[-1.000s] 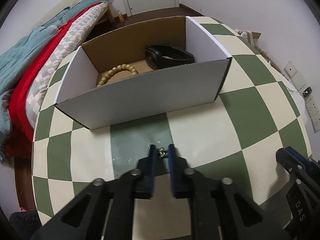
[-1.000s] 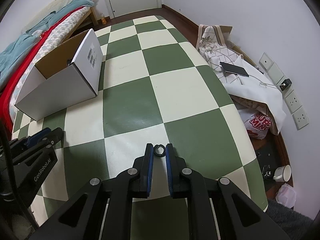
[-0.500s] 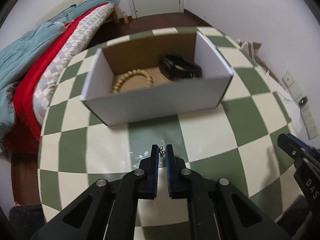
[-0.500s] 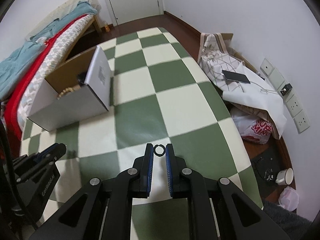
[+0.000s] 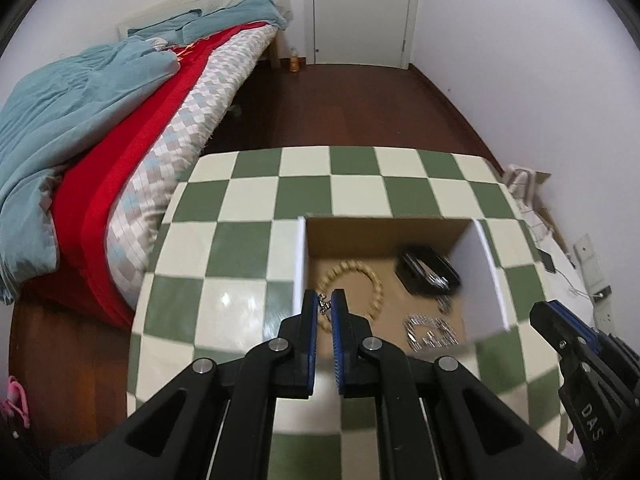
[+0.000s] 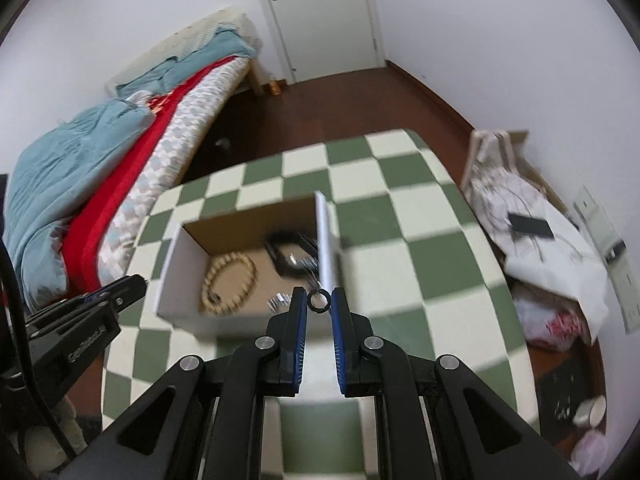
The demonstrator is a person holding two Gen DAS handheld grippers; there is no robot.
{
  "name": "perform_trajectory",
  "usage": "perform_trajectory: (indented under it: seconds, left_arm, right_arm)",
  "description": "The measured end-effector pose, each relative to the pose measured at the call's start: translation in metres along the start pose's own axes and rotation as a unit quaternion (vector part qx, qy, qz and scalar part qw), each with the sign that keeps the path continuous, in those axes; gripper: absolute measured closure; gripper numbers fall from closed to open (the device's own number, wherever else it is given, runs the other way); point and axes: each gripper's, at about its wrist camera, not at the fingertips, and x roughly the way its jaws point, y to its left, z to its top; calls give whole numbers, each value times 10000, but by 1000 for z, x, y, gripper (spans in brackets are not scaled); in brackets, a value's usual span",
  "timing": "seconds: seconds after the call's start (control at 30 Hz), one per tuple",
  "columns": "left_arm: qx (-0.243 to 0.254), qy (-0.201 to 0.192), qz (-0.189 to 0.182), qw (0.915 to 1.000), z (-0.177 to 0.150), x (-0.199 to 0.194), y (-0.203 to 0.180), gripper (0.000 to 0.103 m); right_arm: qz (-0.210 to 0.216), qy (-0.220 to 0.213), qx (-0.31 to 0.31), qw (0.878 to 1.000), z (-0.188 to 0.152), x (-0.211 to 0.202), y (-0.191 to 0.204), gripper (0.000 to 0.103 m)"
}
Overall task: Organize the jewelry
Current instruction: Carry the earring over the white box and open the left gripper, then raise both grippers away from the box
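One open box (image 5: 494, 280) holds bead bracelet (image 5: 354, 282) and black band (image 5: 426, 274).

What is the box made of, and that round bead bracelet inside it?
The box looks like cardboard: matte white outside, plain brown inside, with thin folded walls. The bracelet looks like pale wooden beads, tan and dull rather than shiny, but the picture is blurred, so they could be plastic.

Both wrist fisheyes are looking steeply down along their own fingers from above the checkered table (image 5: 248, 312). Each is facing the open cardboard box (image 5: 486, 276) just beyond its fingertips, with the bed (image 6: 120, 184) behind-left and the door (image 6: 320, 16) far ahead.
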Motion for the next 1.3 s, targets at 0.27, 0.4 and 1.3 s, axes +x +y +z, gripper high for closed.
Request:
perform_trajectory:
  seconds: [0.27, 0.4, 1.3]
  left_arm:
    - [94, 113, 205, 9997, 15, 31, 5, 99]
    - [108, 203, 220, 9995, 14, 41, 5, 99]
    - [-44, 42, 407, 9992, 24, 14, 11, 2]
  right_arm:
    - [-91, 242, -432, 9987, 24, 48, 26, 90]
    - [-161, 328, -537, 9979, 28, 63, 28, 90]
    - [2, 589, -512, 9969, 43, 49, 21, 35]
